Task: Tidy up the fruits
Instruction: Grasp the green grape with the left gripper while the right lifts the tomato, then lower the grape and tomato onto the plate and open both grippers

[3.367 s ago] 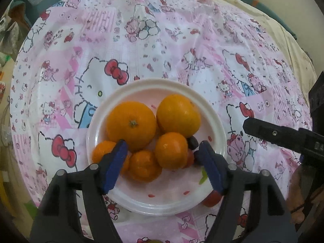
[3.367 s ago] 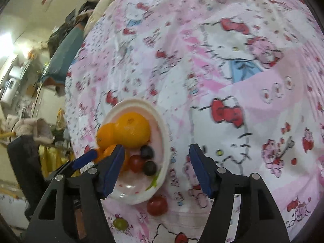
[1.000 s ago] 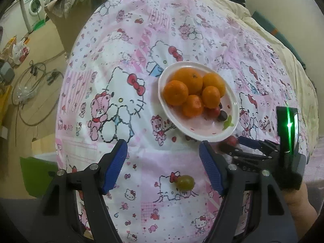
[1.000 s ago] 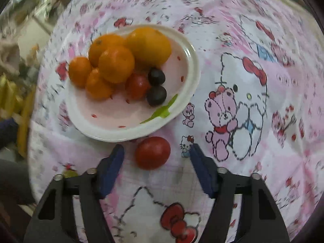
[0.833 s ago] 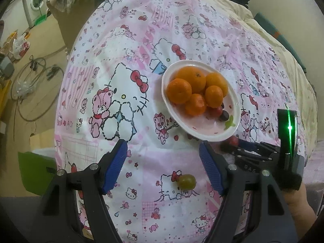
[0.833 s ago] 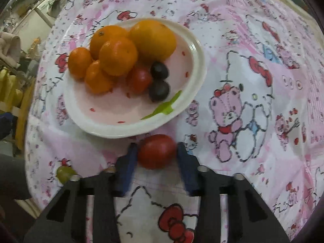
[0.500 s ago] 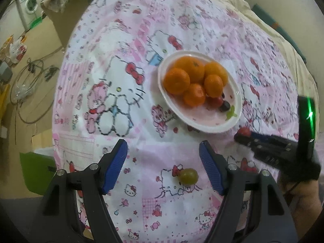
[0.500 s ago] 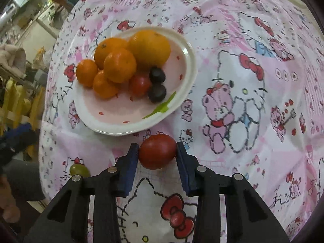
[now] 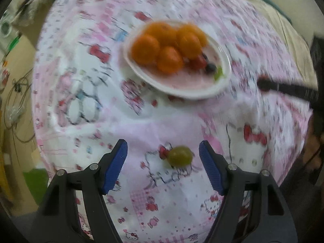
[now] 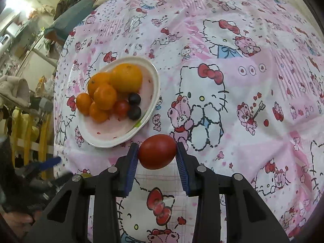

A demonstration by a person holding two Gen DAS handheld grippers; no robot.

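- Right gripper [image 10: 157,158] fingers pinch a red tomato [image 10: 157,151].
- Left gripper [image 9: 163,162] fingers spread around a green grape [image 9: 179,155], not touching.
- Fruit plate [image 10: 148,109] near.

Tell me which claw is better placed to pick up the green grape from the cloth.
Left. The left claw is open with the green grape between its pads, while the right claw already grips a tomato.
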